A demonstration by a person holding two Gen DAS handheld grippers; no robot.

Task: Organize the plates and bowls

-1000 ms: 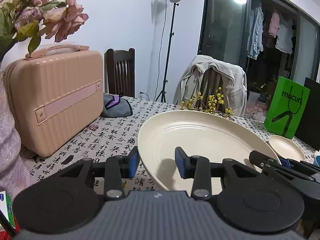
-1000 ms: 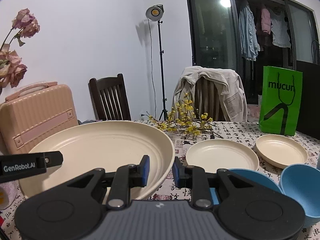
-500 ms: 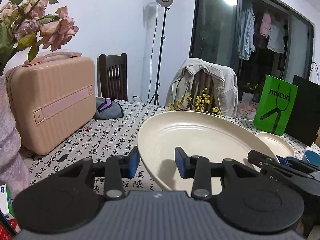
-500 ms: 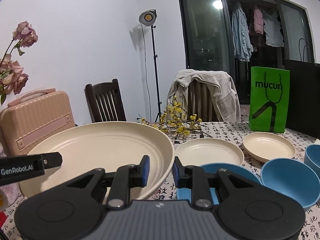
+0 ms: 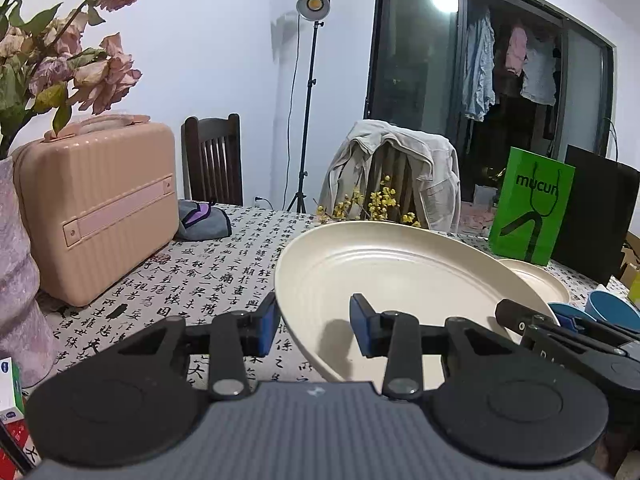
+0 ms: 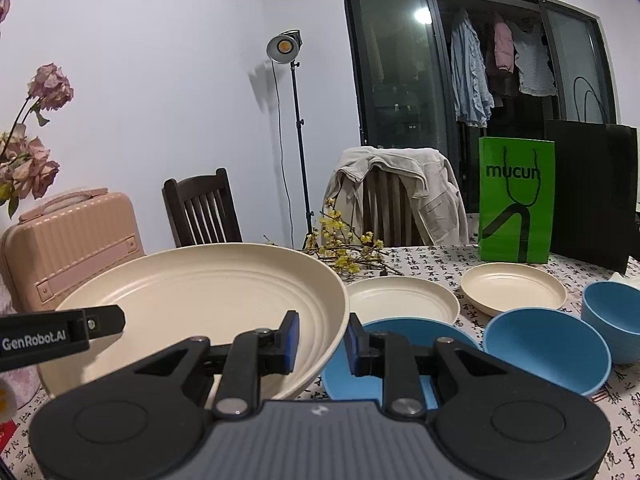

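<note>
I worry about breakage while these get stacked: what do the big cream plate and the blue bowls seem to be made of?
Big cream plate: probably matte plastic or fibre composite rather than glazed ceramic; dull sheen, faint speckle, moulded concentric ridges, thin rim. Blue bowls: apparently the same kind of material; flat matte colour, no glossy highlights, thin walls. Likely not brittle, though looks cannot confirm it.

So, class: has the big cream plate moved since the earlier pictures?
Yes. In the right wrist view the plate sits further left of the green bag than before.
</note>
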